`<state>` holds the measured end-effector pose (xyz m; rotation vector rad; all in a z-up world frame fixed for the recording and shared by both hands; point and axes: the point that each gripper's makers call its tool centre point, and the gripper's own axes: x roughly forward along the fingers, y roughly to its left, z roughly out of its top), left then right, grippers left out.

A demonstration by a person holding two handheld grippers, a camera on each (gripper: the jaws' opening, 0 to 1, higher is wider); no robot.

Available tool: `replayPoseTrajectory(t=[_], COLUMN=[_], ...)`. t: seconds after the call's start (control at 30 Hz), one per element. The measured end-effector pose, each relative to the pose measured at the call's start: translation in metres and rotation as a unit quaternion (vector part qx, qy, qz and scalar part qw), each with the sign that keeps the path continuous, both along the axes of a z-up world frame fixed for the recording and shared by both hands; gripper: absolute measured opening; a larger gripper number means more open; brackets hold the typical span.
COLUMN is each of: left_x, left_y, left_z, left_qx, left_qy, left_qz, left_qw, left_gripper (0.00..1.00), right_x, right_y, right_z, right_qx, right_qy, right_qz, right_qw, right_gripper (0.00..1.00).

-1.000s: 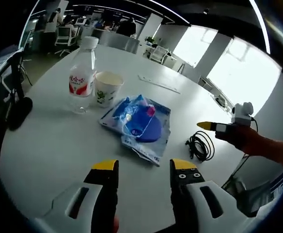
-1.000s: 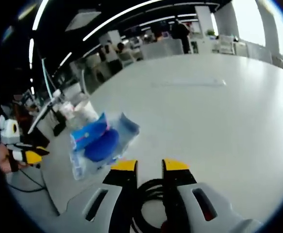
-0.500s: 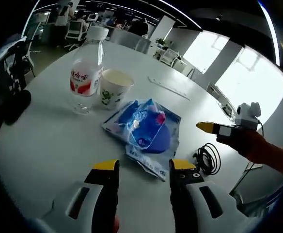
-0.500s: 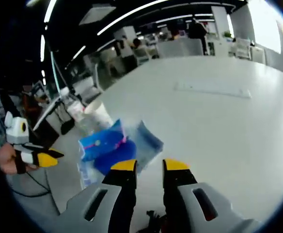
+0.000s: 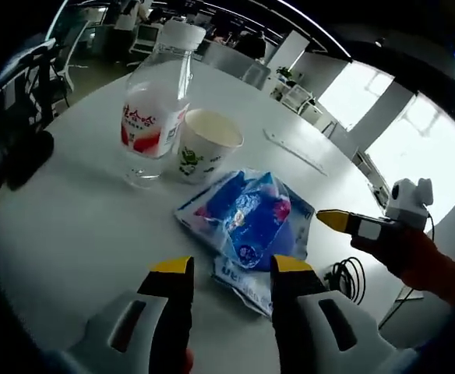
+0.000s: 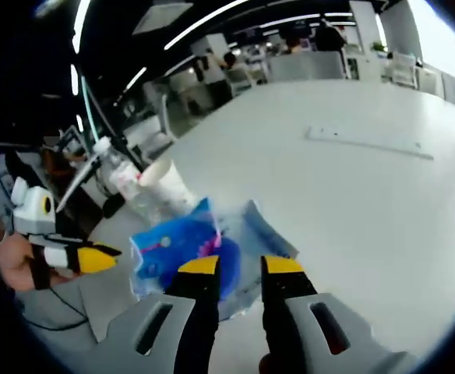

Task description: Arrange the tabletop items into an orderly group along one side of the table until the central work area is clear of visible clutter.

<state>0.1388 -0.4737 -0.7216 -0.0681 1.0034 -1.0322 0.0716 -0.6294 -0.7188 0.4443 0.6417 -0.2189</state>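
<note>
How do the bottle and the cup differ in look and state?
The bottle is clear plastic with a red and white label; the cup is opaque white paper with a green print. The bottle is taller than the cup. The bottle is closed with a white cap; the cup is open at the top. Both stand upright, side by side, on the white table.

Bright window glare, ceiling light strips, blurred fisheye edges.
</note>
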Motion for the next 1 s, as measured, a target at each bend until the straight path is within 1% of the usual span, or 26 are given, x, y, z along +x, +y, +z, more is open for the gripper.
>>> replayPoseTrajectory(t=[0.23,0.33,0.37,0.43,0.57,0.63,0.77,0.83,0.9,0.93,0.97,1.0], left_x=[0.004,0.004,0.005,0.003,0.003,0.003,0.006,0.007,0.009,0.01,0.011,0.011], left_y=[-0.006,-0.008,-0.008,-0.012,-0.015,-0.017,-0.02,-0.019,-0.019,-0.019,-0.018,-0.017], left_z=[-0.003,-0.007,-0.009,-0.012,-0.019,-0.02,-0.021,-0.025,-0.026,-0.027,-0.028,-0.029], left_qx=[0.0,0.006,0.008,0.002,0.011,0.01,0.013,0.02,0.019,0.022,0.031,0.036], left_qy=[0.011,0.013,0.018,0.032,0.034,0.037,0.017,0.021,0.024,0.015,-0.011,-0.019], left_qz=[0.024,0.034,0.043,0.058,0.069,0.07,0.057,0.059,0.062,0.057,0.034,0.025], left_qw=[0.9997,0.9993,0.9989,0.9978,0.997,0.9968,0.9982,0.9978,0.9976,0.998,0.9989,0.9989], left_gripper=[0.37,0.36,0.36,0.36,0.34,0.33,0.31,0.29,0.25,0.23,0.21,0.19], right_x=[0.021,0.028,0.03,0.034,0.04,0.042,0.046,0.048,0.047,0.046,0.043,0.042], right_y=[0.004,0.006,0.007,0.009,0.011,0.01,0.008,0.01,0.011,0.011,0.013,0.015], right_z=[-0.003,-0.004,-0.005,-0.008,-0.016,-0.023,-0.029,-0.031,-0.031,-0.031,-0.032,-0.033], right_qx=[0.009,0.015,0.014,0.016,0.023,0.032,0.036,0.04,0.042,0.041,0.042,0.043], right_qy=[-0.001,0.001,0.003,0.007,0.015,0.025,0.032,0.033,0.032,0.033,0.033,0.032], right_qz=[0.004,0.002,0.001,0.001,0.002,0.0,0.001,0.002,-0.001,-0.007,-0.012,-0.014], right_qw=[0.9999,0.9999,0.9999,0.9998,0.9996,0.9992,0.9988,0.9987,0.9986,0.9986,0.9985,0.9984], right_gripper=[0.18,0.18,0.17,0.17,0.17,0.16,0.16,0.14,0.08,0.06,0.03,0.0])
